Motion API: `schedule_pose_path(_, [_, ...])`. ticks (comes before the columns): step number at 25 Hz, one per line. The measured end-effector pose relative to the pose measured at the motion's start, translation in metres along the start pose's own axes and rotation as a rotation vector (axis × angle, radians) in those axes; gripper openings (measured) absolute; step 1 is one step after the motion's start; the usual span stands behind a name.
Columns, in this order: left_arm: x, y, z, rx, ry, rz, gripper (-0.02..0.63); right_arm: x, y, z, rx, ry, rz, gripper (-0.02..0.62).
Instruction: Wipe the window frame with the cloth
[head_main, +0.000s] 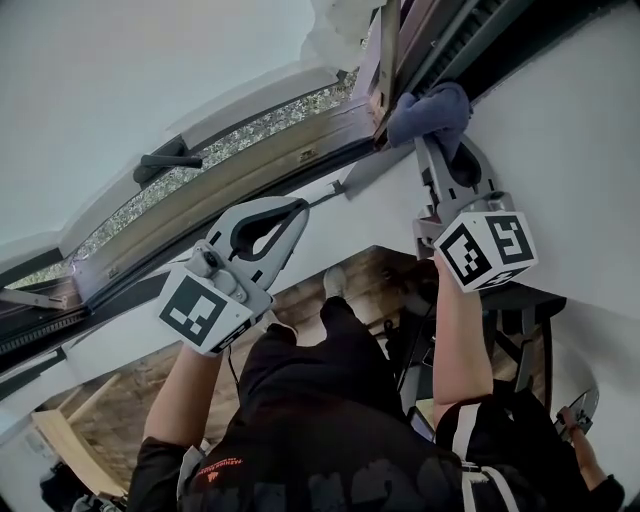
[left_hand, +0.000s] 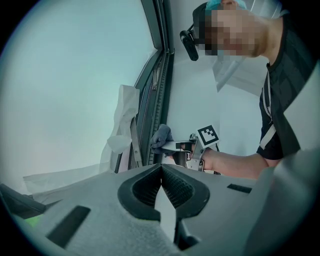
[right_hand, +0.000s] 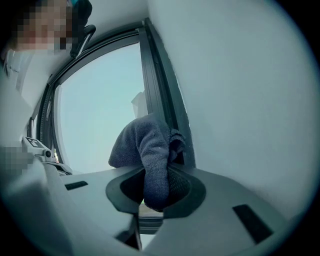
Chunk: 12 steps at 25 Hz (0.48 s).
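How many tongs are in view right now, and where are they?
2. The left tongs, shut and empty, are off to the left of the blue cloth. The right tongs are shut on that cloth at the window frame. None looks hidden.

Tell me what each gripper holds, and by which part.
The right gripper is shut on the cloth, pinching a bunched fold of it. The left gripper is shut and holds nothing.

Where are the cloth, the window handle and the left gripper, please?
cloth (right_hand: 146, 145), right gripper view, its bunched middle.
window handle (head_main: 168, 159), head view, dark lever.
left gripper (left_hand: 161, 167), left gripper view, between its shut fingers.
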<state>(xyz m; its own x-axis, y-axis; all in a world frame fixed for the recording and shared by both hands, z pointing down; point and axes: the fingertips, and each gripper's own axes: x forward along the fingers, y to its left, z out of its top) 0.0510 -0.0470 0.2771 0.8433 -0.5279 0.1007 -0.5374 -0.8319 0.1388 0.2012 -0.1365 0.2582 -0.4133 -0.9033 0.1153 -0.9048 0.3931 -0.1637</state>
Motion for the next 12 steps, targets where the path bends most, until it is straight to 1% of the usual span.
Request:
schedule_pose_path(2, [0.001,-0.002,-0.005,-0.022,0.009,-0.006,0.018,0.001,-0.002,-0.008,0.009,0.009,-0.004,0.055])
schedule_pose_path(6, [0.007,-0.001,-0.012,-0.021,-0.007,-0.020,0.018,0.004,-0.006,-0.024,0.024,0.026,-0.010,0.055])
schedule_pose_path(9, [0.010,-0.001,-0.026,-0.034,0.036,-0.023,0.018,0.006,-0.009,-0.037,0.035,0.039,-0.015,0.054])
schedule_pose_path(12, [0.012,-0.003,-0.037,-0.081,0.083,-0.025,0.018,0.007,-0.011,-0.048,0.047,0.050,-0.021,0.055])
